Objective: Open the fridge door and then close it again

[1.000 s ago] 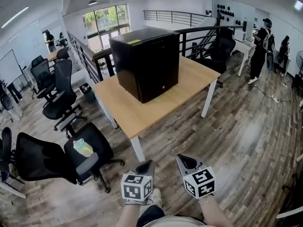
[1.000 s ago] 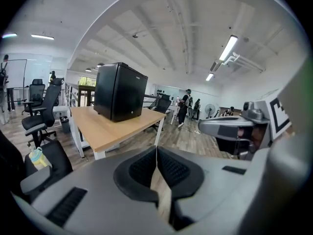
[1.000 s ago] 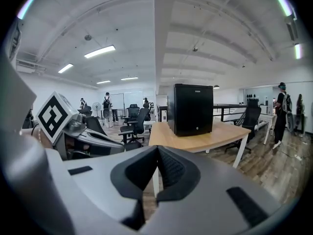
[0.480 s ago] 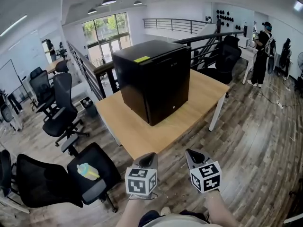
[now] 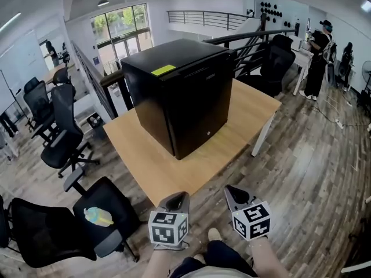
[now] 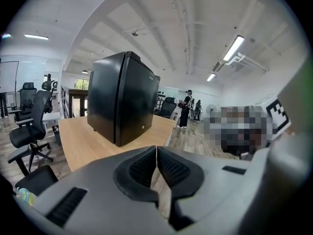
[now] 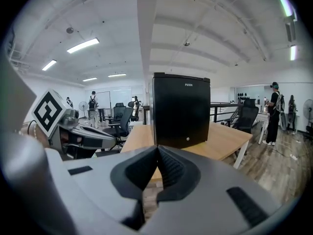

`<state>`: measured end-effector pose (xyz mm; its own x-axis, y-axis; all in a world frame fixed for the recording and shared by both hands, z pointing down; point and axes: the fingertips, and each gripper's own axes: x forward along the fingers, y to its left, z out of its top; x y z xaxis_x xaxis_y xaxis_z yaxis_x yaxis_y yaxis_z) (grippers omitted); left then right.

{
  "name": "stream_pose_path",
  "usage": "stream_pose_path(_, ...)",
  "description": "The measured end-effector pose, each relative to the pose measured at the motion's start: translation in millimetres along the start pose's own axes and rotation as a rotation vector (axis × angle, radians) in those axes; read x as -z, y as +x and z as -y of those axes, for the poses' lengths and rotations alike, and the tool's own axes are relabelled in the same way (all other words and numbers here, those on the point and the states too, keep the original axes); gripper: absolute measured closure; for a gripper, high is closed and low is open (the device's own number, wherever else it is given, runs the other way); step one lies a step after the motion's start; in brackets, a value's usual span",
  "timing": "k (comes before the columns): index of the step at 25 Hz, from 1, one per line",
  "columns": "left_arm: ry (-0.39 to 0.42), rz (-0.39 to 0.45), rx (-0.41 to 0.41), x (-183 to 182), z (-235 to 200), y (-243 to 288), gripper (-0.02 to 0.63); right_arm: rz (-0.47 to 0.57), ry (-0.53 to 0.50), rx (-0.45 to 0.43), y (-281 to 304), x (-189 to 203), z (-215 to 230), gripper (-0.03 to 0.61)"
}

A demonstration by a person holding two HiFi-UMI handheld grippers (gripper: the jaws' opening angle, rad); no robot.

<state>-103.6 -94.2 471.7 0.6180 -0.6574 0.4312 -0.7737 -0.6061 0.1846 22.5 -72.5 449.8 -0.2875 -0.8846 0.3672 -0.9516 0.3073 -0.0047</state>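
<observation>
A small black fridge (image 5: 179, 94) stands with its door closed on a wooden table (image 5: 148, 161); a yellow sticker lies on its top. It also shows in the left gripper view as the fridge (image 6: 122, 97) and in the right gripper view as the fridge (image 7: 181, 109). My left gripper (image 5: 178, 198) and right gripper (image 5: 232, 193) hang side by side just short of the table's near corner, well away from the fridge. Both are shut with nothing between their jaws.
Black office chairs (image 5: 58, 219) stand to the left of the table; one seat holds a small pastel bottle (image 5: 97, 216). A railing (image 5: 243, 45) runs behind the table. A person (image 5: 320, 54) stands at the far right beside another desk. Wooden floor lies to the right.
I have walked closer to the table: the fridge looks bigger and nearer, and both grippers have come up to the table's near corner. Both stayed shut.
</observation>
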Motion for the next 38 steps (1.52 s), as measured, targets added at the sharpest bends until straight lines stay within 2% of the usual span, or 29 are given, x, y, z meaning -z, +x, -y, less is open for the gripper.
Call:
stream_pose_path(7, -0.01, 0.014, -0.057, -49, -25, 66, 0.606, 0.023, -0.042, -0.09, 66, -42, 42, 0.58)
stream_pose_path(14, 0.044, 0.084, -0.09, -102, -41, 108, 0.606, 0.164, -0.136, -0.176, 106, -116, 81, 0.58)
stream_pose_path(19, 0.055, 0.134, -0.104, -134, -49, 123, 0.604, 0.237, -0.298, -0.267, 123, -163, 83, 0.58)
stream_pose_path(22, 0.052, 0.159, -0.135, -147, -59, 130, 0.604, 0.299, -0.436, -0.34, 134, -188, 74, 0.58)
stream_pose_path(24, 0.046, 0.173, -0.158, -154, -68, 134, 0.604, 0.305, -0.505, -0.371, 143, -198, 69, 0.58)
stream_pose_path(29, 0.033, 0.211, -0.213, -176, -90, 142, 0.604, 0.312, -0.661, -0.391, 162, -224, 63, 0.58)
stream_pose_path(33, 0.056, 0.236, -0.244, -188, -102, 146, 0.603, 0.354, -0.774, -0.38, 171, -243, 59, 0.58)
stream_pose_path(37, 0.073, 0.247, -0.267, -195, -110, 149, 0.601, 0.374, -0.825, -0.359, 181, -264, 63, 0.566)
stream_pose_path(38, 0.064, 0.248, -0.269, -195, -111, 151, 0.58, 0.379, -0.827, -0.357, 183, -269, 66, 0.556)
